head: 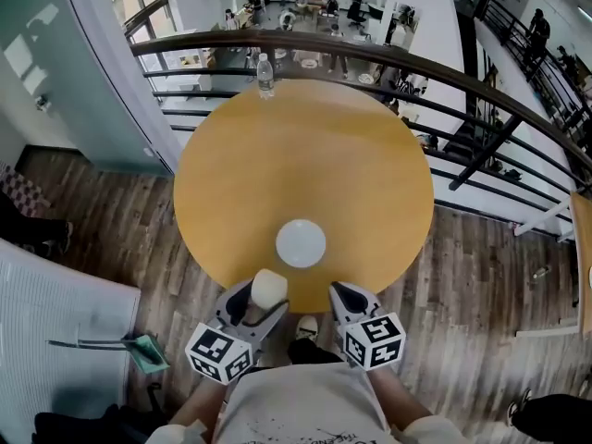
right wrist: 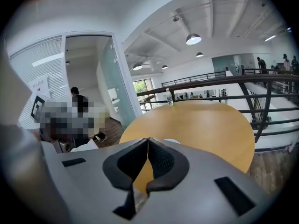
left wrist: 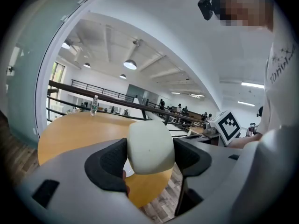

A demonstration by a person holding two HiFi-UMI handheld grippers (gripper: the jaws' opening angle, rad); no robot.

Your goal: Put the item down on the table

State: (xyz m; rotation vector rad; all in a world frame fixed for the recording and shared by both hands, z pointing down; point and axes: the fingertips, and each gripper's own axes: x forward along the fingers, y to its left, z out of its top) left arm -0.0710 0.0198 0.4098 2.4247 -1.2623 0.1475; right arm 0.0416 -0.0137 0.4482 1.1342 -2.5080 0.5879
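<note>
A cream-white cup-like item (head: 267, 288) (left wrist: 150, 146) sits between the jaws of my left gripper (head: 259, 296) (left wrist: 149, 155), which is shut on it at the near edge of the round wooden table (head: 305, 169). The item hangs just over the table's rim, left of a white round plate (head: 301, 243). My right gripper (head: 342, 294) (right wrist: 147, 143) is shut with its pads touching and nothing between them, at the table's near edge, right of the left gripper.
A clear water bottle (head: 265, 74) (left wrist: 94, 105) (right wrist: 169, 97) stands at the table's far edge by the dark railing (head: 462, 81). Wood flooring surrounds the table. A person's shoe (head: 305, 326) shows below the near rim.
</note>
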